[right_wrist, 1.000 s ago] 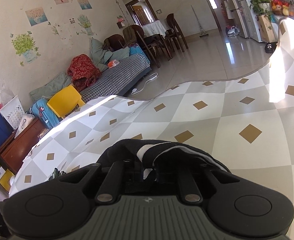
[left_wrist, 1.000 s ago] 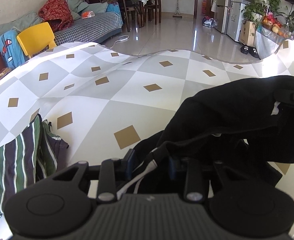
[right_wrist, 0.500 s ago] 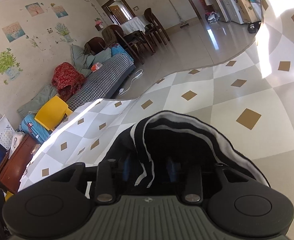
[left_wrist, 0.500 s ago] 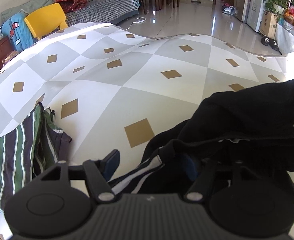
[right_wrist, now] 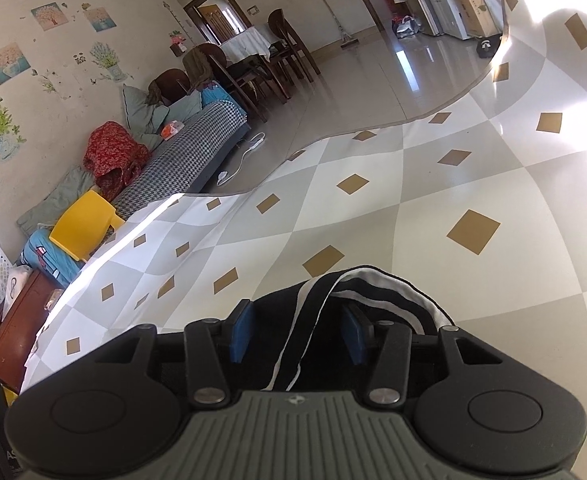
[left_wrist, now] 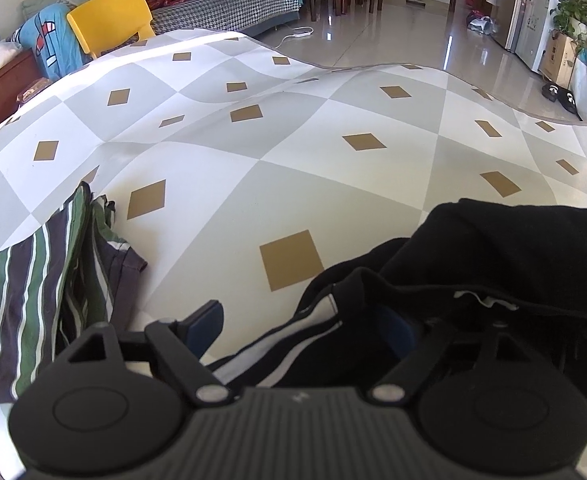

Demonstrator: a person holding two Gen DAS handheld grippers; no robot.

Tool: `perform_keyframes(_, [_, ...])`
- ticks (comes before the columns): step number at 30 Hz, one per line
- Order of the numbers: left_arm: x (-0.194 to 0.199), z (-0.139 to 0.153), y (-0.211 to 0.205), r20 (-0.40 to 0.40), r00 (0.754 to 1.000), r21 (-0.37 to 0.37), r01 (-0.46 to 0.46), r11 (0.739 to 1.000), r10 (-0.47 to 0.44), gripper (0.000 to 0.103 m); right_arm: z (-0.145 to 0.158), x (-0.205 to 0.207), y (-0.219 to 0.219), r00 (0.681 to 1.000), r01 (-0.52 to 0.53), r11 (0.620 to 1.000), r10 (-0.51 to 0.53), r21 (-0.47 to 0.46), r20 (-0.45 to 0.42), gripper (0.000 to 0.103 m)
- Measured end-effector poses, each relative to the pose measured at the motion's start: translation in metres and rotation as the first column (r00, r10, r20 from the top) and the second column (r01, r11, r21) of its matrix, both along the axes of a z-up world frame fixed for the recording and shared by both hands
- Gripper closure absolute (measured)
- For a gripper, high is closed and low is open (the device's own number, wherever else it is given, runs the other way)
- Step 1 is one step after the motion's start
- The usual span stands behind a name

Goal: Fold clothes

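Note:
A black garment [left_wrist: 513,260] with white stripes along one edge lies bunched on the checked tablecloth [left_wrist: 293,152], at the lower right of the left wrist view. My left gripper [left_wrist: 301,326] is open over its near striped edge; the right blue pad is partly hidden under black cloth. In the right wrist view, the same black garment [right_wrist: 277,308] lies between the spread blue pads of my right gripper [right_wrist: 297,332], which is open. Its white-striped band [right_wrist: 373,280] arches just ahead of the fingers.
A folded green, navy and white striped garment [left_wrist: 25,280] lies at the table's left side. A yellow chair [left_wrist: 109,16], a wooden cabinet [left_wrist: 1,92] and a checked sofa [left_wrist: 229,4] stand beyond the far left edge. Shiny floor lies behind the table's curved far edge [right_wrist: 373,128].
Both grippers were shut on the black garment and have opened, letting it go. The garment has sunk onto the table, and the left gripper sits lower over it.

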State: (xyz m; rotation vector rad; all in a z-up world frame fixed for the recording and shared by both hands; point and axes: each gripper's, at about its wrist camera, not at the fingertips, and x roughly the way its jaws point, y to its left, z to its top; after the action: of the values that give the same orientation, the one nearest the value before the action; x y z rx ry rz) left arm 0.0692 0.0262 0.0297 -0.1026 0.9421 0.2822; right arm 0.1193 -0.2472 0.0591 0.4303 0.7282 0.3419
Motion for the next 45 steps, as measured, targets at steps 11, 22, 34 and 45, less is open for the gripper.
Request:
perform_keyframes(11, [0.007,0.003,-0.004,0.009,1.0,-0.009,-0.004,1.0,0.004,0.02,-0.001,0.012,0.013,0.998,-0.054,0.997,0.055,0.054,-0.029,0.063])
perform_keyframes(22, [0.012,0.01,0.008,0.053,0.997,-0.088,-0.059,0.994,0.063,0.041,0.008,0.017,0.02,0.996,0.009,0.996,-0.016,0.084,0.086,0.094])
perform_keyframes(34, [0.018,0.007,0.011,0.048,0.992,-0.088,-0.108,0.99,0.113,0.042,0.004,0.031,0.032,0.992,0.06,0.995,-0.068,0.082,0.109,0.094])
perform_keyframes(45, [0.021,0.002,0.012,0.013,0.992,-0.104,-0.125,0.987,0.127,0.043,0.005,0.04,0.054,0.974,-0.005,0.999,-0.004,0.042,0.227,0.092])
